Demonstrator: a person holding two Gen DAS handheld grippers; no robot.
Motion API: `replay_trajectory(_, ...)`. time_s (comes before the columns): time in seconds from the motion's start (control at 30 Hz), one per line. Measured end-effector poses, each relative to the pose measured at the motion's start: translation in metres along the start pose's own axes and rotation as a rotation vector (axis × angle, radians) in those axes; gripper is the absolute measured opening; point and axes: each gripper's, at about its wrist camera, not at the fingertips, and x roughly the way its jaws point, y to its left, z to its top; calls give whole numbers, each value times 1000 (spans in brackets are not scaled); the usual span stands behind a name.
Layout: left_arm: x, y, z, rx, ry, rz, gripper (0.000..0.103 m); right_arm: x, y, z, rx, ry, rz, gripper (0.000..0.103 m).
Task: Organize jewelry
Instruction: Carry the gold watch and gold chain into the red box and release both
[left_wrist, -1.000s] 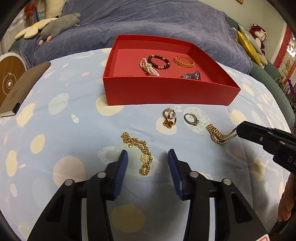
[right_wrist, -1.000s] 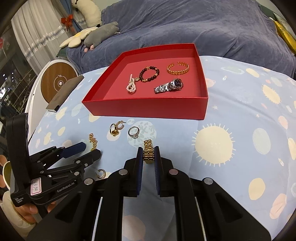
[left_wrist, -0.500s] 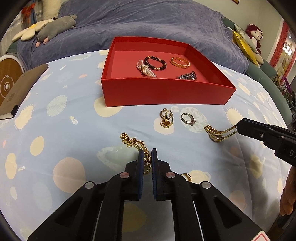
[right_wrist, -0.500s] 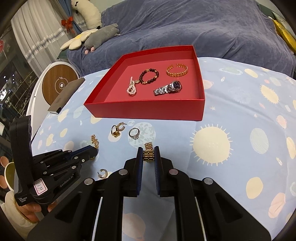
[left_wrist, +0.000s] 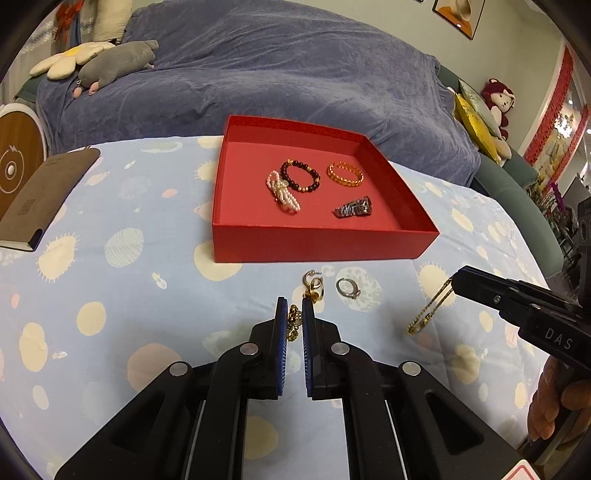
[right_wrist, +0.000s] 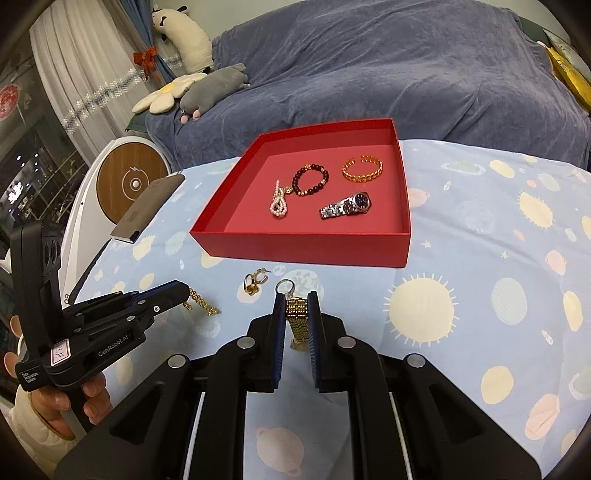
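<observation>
A red tray (left_wrist: 321, 243) (right_wrist: 306, 249) holds a pearl bracelet (left_wrist: 282, 191), a dark bead bracelet (left_wrist: 300, 176), a gold bangle (left_wrist: 346, 174) and a silver watch (right_wrist: 346, 205). My left gripper (left_wrist: 294, 314) is shut on a gold chain bracelet (left_wrist: 295, 322), lifted off the cloth; the chain hangs from it in the right wrist view (right_wrist: 202, 303). My right gripper (right_wrist: 296, 310) is shut on a gold link bracelet (right_wrist: 297, 317), which dangles in the left wrist view (left_wrist: 430, 312). Gold earrings (left_wrist: 314, 288) and a silver ring (left_wrist: 348, 288) lie on the cloth before the tray.
The table has a light blue cloth with sun and planet prints (right_wrist: 480, 277). A brown notebook (left_wrist: 40, 195) lies at the left. A blue-covered sofa (left_wrist: 277, 81) with plush toys stands behind. A round wooden device (right_wrist: 131, 182) stands left of the table.
My left gripper shut on the gold chain bracelet and lifted it. My right gripper raised the gold link bracelet off the cloth. Both moved up and toward the tray.
</observation>
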Motion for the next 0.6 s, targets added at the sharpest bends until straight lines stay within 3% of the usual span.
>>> replay_trajectory(0.33,-33,-16,68,50,-144,-6,5,-32,-4,64,4,-141,10,11)
replay_trajectory(0.6,5,-7,130,69,-175,22,5,6,-11,122,-5,-137,3,11)
